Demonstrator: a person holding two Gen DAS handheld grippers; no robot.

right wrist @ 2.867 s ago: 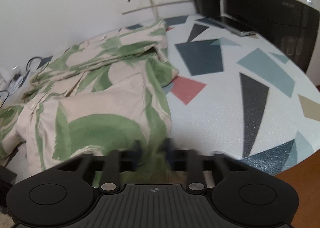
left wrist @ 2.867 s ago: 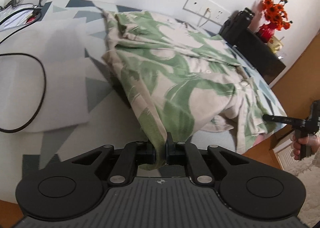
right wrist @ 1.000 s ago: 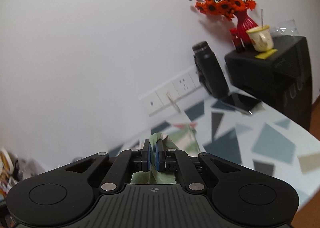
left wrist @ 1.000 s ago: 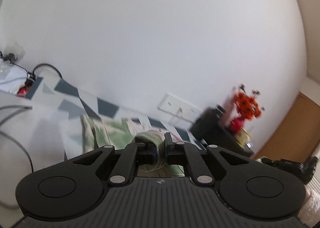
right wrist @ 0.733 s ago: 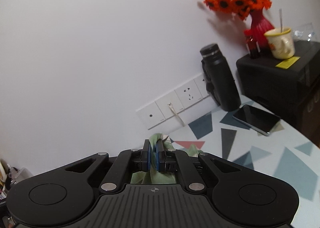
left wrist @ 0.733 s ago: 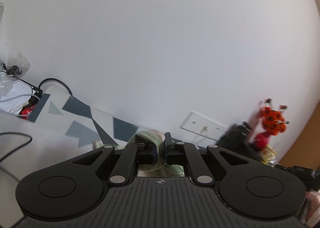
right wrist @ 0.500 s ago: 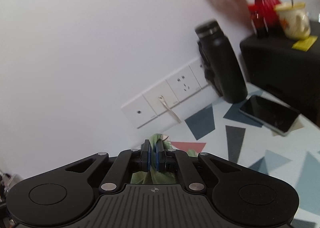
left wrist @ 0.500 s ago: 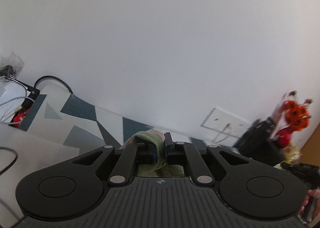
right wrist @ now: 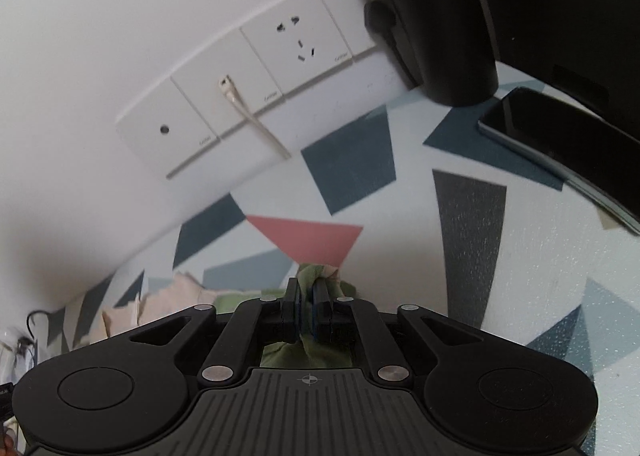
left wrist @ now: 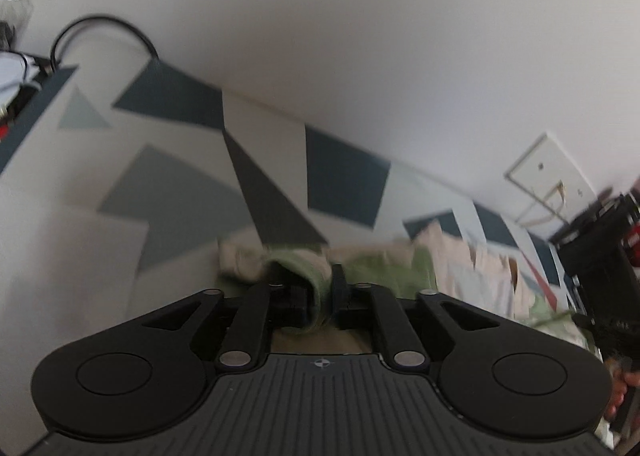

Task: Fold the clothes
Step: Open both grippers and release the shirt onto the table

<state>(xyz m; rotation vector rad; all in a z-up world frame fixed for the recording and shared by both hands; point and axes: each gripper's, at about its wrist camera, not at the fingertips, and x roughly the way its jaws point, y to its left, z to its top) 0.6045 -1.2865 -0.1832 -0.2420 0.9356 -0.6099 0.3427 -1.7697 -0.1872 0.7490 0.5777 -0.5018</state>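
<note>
Left gripper (left wrist: 320, 296) jaws opening, shirt (left wrist: 400, 260) hem between them; cloth running toward 3 o'clock along the table (left wrist: 192, 184). Right gripper (right wrist: 306, 308) jaws opening too, shirt corner between, wall at 12 o'clock.

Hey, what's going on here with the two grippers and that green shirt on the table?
A person is folding a green-and-cream leaf-print shirt on a table with a geometric-patterned top, a handheld gripper in each hand. The left gripper and the right gripper each have a bunch of the shirt's fabric between their jaws, low over the far side of the table near the white wall sockets. Both sets of jaws are opening, so the fold looks like it is being laid down and let go.
</note>
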